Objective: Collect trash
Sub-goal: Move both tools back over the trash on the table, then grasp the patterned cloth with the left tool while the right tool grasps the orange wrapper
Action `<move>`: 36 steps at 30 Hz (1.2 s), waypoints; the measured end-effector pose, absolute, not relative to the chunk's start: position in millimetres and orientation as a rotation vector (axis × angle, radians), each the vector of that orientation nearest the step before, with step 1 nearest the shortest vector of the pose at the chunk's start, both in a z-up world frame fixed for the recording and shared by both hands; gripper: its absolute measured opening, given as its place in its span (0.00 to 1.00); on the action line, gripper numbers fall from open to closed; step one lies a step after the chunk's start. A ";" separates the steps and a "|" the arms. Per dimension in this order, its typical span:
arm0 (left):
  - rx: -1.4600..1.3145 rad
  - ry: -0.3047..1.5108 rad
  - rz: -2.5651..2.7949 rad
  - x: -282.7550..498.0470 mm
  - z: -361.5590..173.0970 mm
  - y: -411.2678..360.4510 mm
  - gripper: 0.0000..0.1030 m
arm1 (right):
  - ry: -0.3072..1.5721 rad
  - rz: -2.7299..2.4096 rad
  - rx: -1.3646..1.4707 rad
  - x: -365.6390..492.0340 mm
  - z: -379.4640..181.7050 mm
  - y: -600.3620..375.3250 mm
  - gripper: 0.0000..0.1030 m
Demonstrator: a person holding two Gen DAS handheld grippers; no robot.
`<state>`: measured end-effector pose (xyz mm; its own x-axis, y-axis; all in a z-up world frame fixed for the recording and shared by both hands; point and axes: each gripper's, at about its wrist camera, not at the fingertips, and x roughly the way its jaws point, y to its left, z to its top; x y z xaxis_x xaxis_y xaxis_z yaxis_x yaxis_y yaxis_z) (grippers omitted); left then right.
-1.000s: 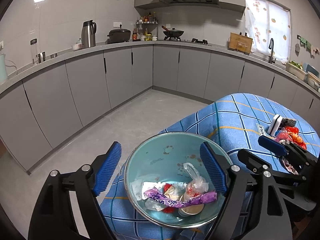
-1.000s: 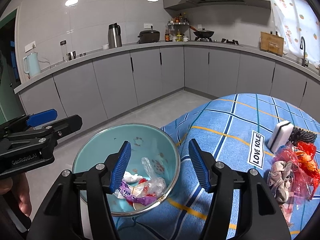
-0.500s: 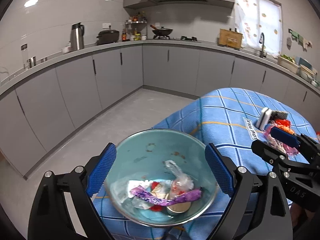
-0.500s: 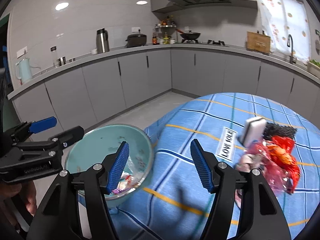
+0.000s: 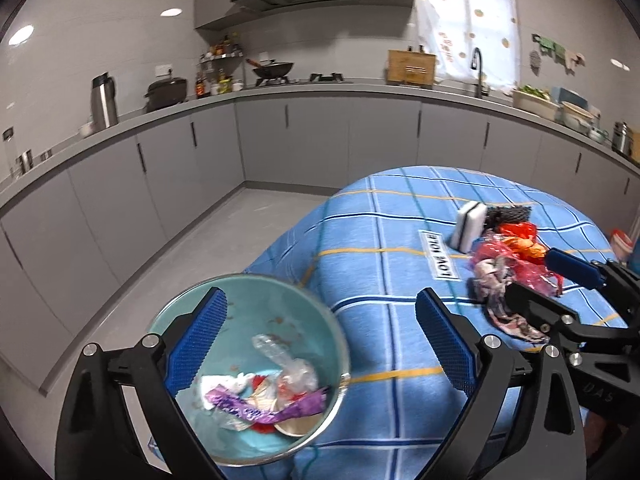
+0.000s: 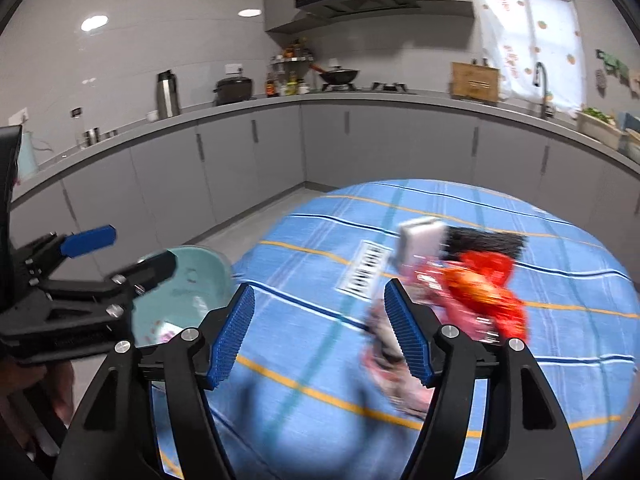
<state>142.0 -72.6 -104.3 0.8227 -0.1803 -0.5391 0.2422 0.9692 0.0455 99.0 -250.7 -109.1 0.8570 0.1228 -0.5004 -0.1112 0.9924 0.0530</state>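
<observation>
Trash beside opening, empty right gripper.

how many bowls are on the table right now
1. The teal bowl sits at the near left edge of the blue checked tablecloth, holding wrappers. Anything behind the trash pile is hidden.

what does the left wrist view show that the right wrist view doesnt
Left wrist only: the wrappers inside the teal metal bowl, including a purple foil one.
Right wrist only: the left gripper, jaws opening, empty.
Both: the bowl, the blue checked tablecloth, the white sponge and the red plastic trash.
</observation>
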 end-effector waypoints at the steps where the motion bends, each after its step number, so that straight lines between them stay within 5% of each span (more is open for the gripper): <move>1: 0.120 0.561 -0.231 142.9 -104.0 -77.3 0.91 | 0.528 0.103 0.022 96.5 -109.6 -257.9 0.65; 23: 0.255 0.676 -0.460 184.2 -154.2 -235.6 0.90 | 0.563 -0.179 0.131 65.8 -137.5 -397.5 0.72; 28: 0.244 0.778 -0.554 189.2 -176.7 -237.9 0.34 | 0.579 -0.194 0.151 68.2 -144.4 -404.7 0.72; 31: 0.227 0.786 -0.567 190.0 -177.0 -232.4 0.15 | 0.583 -0.195 0.150 73.3 -142.0 -404.1 0.72; 36: 0.218 0.726 -0.558 181.6 -155.7 -213.1 0.11 | 0.581 -0.194 0.104 93.8 -131.8 -394.6 0.72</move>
<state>181.6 -213.1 -155.7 0.6106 -0.4058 -0.6801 0.5526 0.8335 -0.0012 93.8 -394.6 -131.8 0.8183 -0.1523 -0.5543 0.2108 0.9766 0.0428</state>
